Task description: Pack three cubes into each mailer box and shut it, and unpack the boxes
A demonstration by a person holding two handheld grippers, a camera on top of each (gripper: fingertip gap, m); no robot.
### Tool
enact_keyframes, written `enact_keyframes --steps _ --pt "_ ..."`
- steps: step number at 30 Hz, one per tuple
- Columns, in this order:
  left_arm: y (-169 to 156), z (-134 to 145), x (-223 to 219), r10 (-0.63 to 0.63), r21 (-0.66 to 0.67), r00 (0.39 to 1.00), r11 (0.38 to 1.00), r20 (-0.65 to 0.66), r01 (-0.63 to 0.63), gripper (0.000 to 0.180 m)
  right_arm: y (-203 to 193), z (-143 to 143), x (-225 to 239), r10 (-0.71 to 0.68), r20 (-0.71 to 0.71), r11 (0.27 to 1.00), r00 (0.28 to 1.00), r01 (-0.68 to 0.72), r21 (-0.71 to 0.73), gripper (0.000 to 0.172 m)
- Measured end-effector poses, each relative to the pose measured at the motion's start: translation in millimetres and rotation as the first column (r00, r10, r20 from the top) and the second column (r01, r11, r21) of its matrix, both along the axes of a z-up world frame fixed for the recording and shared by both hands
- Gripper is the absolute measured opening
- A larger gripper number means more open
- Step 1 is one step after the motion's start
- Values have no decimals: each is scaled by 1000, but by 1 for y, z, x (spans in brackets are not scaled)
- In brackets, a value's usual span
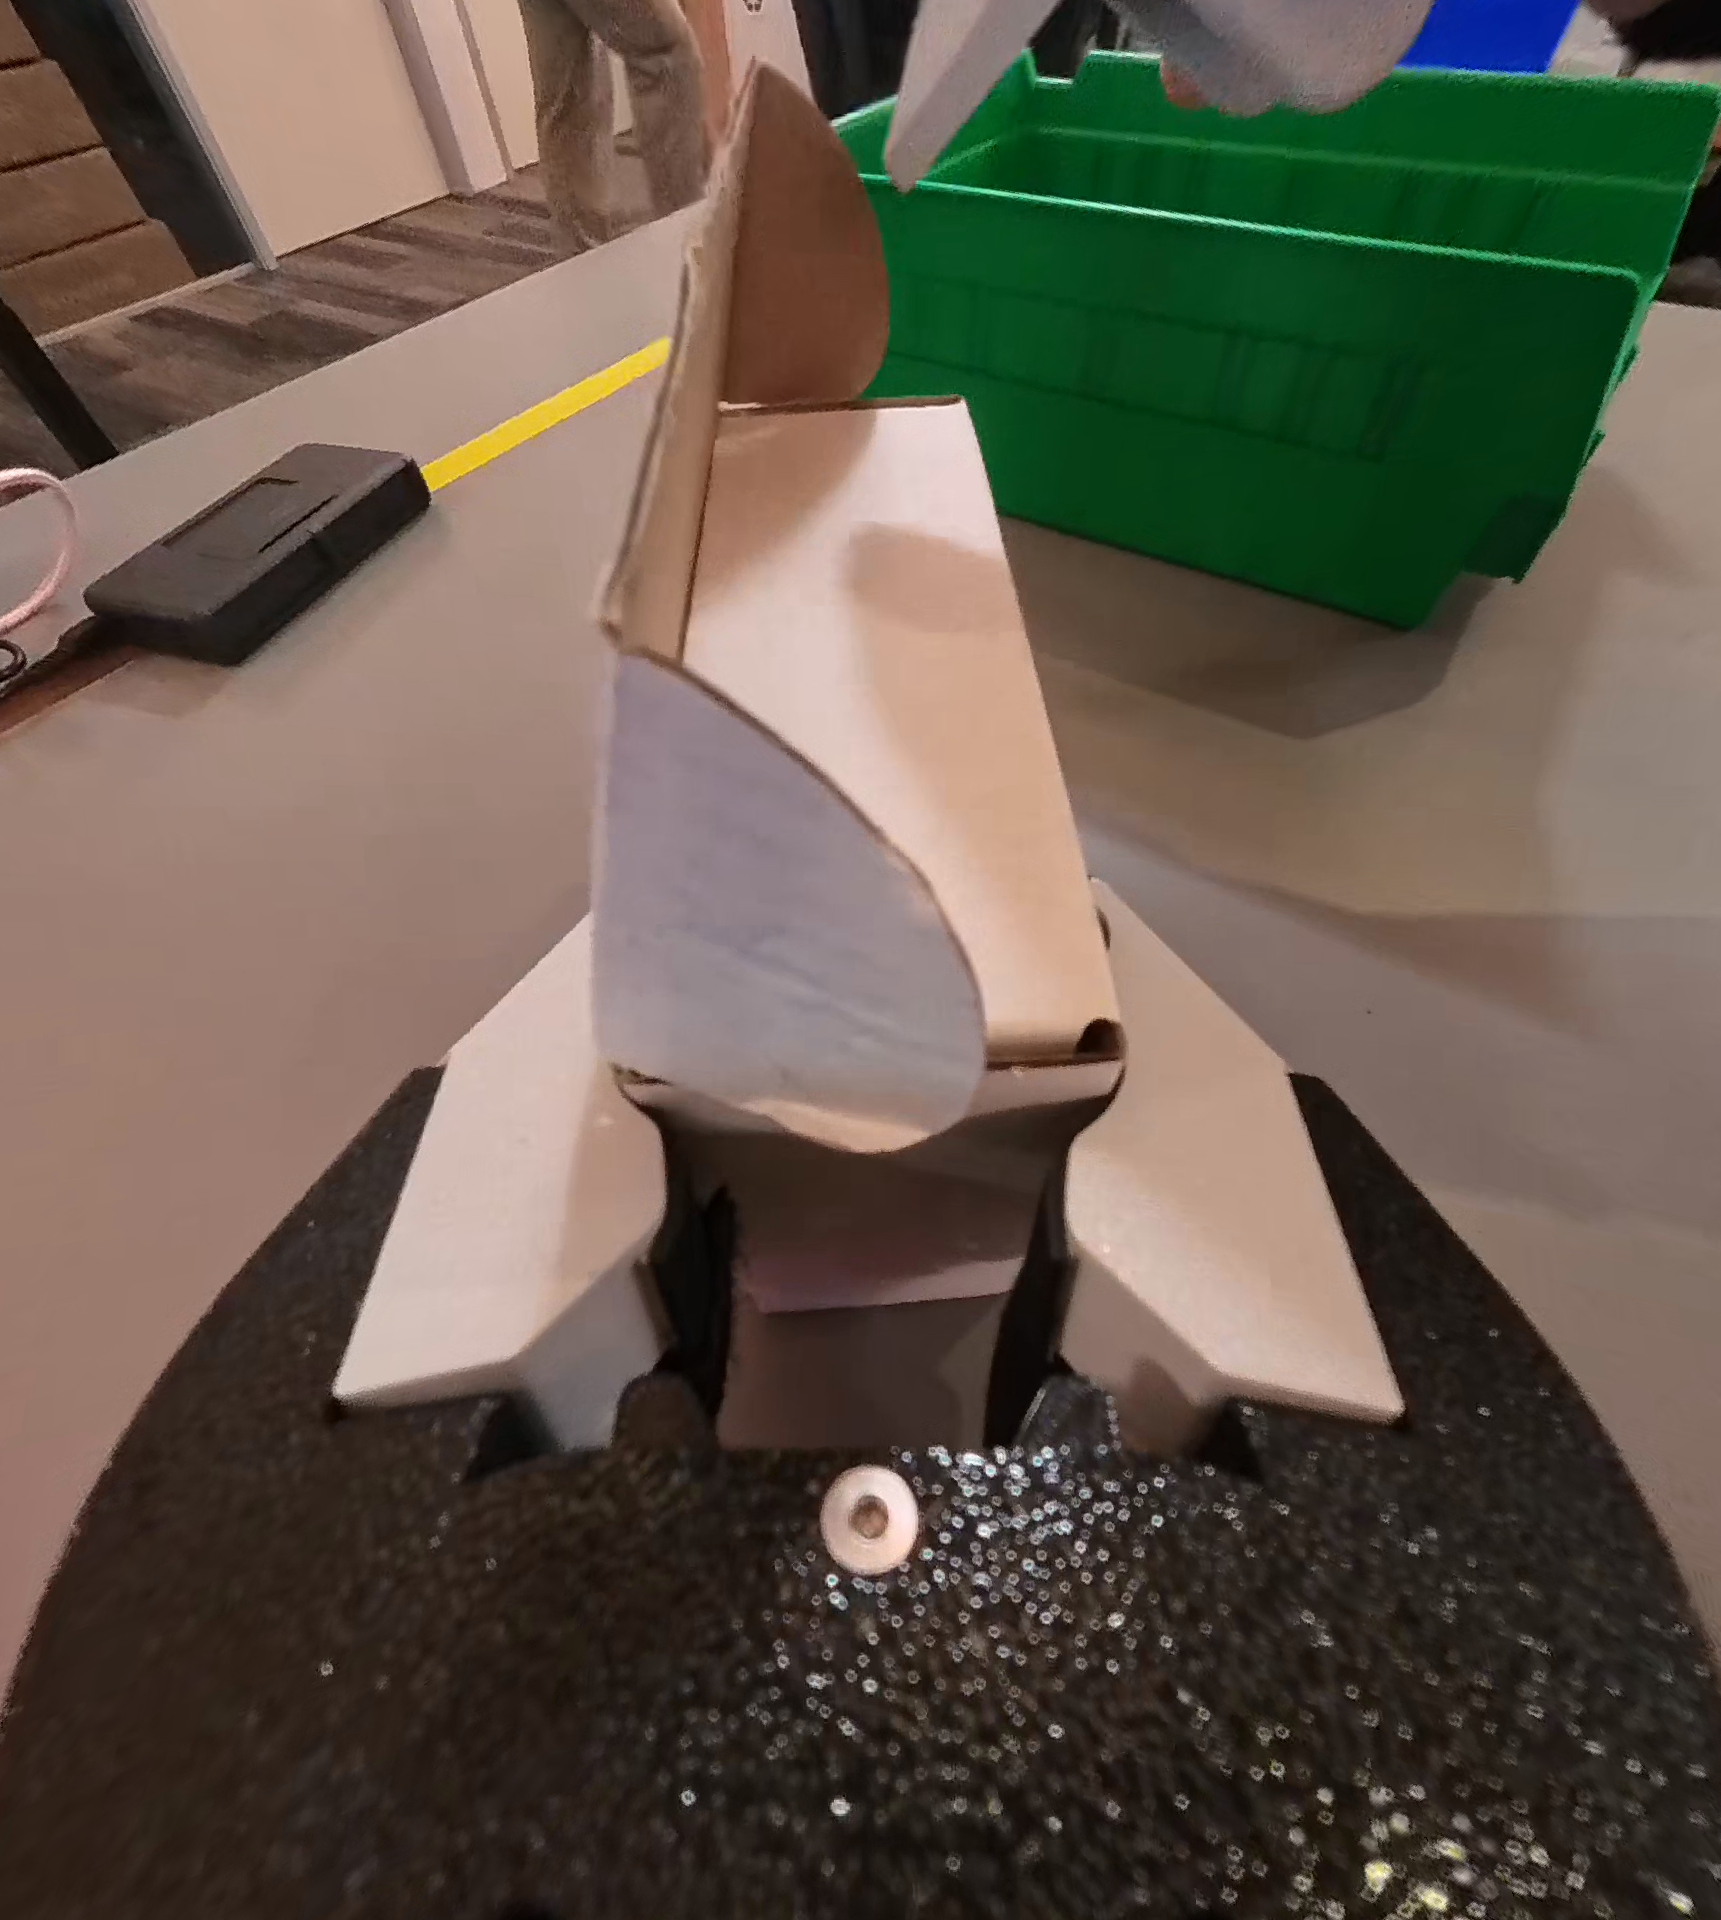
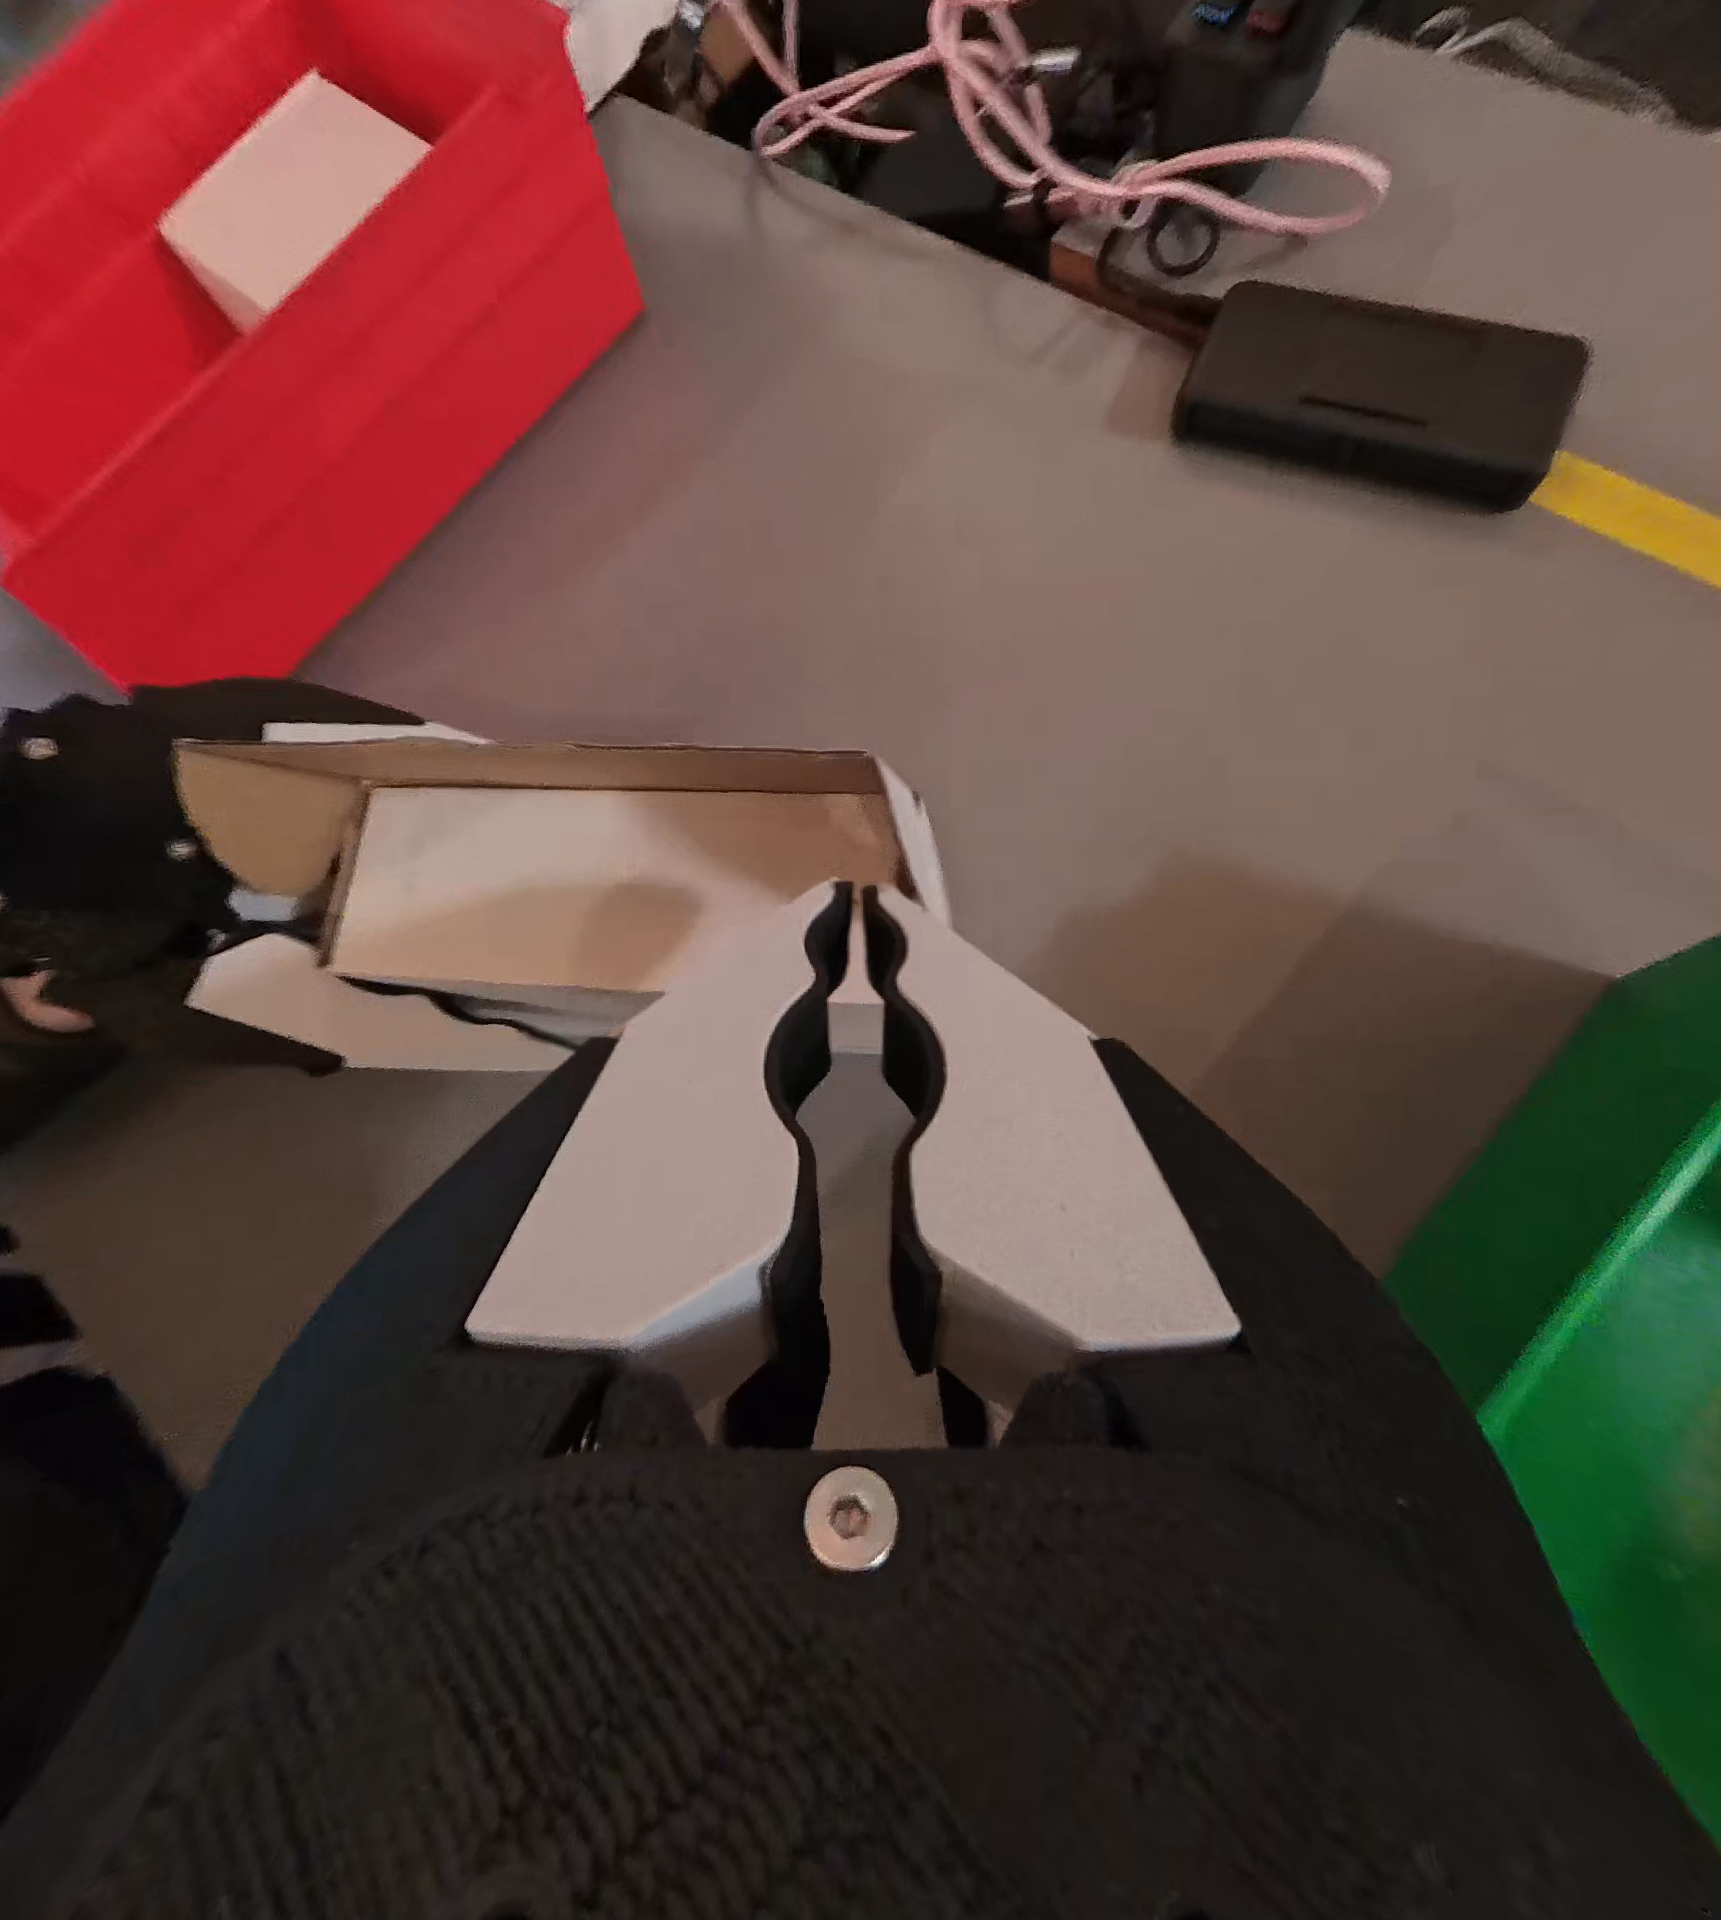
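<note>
Left claw (image 1: 861,997): spread to box width, clamped on the near end of the mailer box (image 1: 866,665).
Right claw (image 2: 856,899): pinched together, apparently bare, tips at the box's far corner.
Mailer box: on the counter (image 2: 1095,727), lid flap (image 1: 783,249) raised.
Green bin (image 1: 1251,343): beyond the box.
Red bin (image 2: 295,416): well apart, holding a second white box (image 2: 290,197).
Black device (image 2: 1375,390): near the yellow tape (image 2: 1687,540).

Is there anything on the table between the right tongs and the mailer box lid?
Nothing visible. The right tongs, tips together, sit right at the mailer box by its raised flap, with no object between. The left tongs clamp the box's other end.
</note>
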State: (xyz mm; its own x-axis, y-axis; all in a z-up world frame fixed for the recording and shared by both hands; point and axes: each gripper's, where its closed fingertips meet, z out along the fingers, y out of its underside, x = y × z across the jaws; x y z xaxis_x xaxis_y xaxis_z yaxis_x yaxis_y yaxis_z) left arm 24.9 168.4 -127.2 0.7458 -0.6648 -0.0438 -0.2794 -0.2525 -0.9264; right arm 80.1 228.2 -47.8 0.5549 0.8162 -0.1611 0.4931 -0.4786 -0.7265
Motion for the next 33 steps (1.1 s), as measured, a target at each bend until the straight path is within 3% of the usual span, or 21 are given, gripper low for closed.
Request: enact_keyframes --steps 4,11,15,19,23,26,29,32,33 --pt "0 1 1 -16 8 1000 1000 17 16 76 19 -2 10 -66 57 983 996 55 175 25" --pt "-3 3 2 -82 30 996 996 32 82 76 9 -12 -6 29 37 989 999 -34 141 0" --pt "-8 3 1 -149 31 989 988 21 148 76 -1 -13 -2 20 33 990 999 -24 136 0" --pt "-25 3 1 -285 27 958 959 36 284 76 -25 -12 6 104 -7 986 995 -102 130 2" --pt "-55 5 6 -474 33 879 881 59 472 75 -59 2 13 248 -140 946 959 -208 247 51" --pt "-80 6 11 -595 37 800 804 76 594 76 -95 -7 20 386 -156 887 909 -320 332 83" --pt "-92 8 11 -629 34 769 776 112 630 77 -118 -26 31 469 -110 840 876 -404 364 85" --pt "-92 5 5 -591 5 801 805 95 594 79 -126 -34 40 509 -123 820 852 -437 371 83" --pt "-93 4 1 -578 1 812 815 75 580 89 -127 -33 43 521 -147 817 841 -442 369 82"
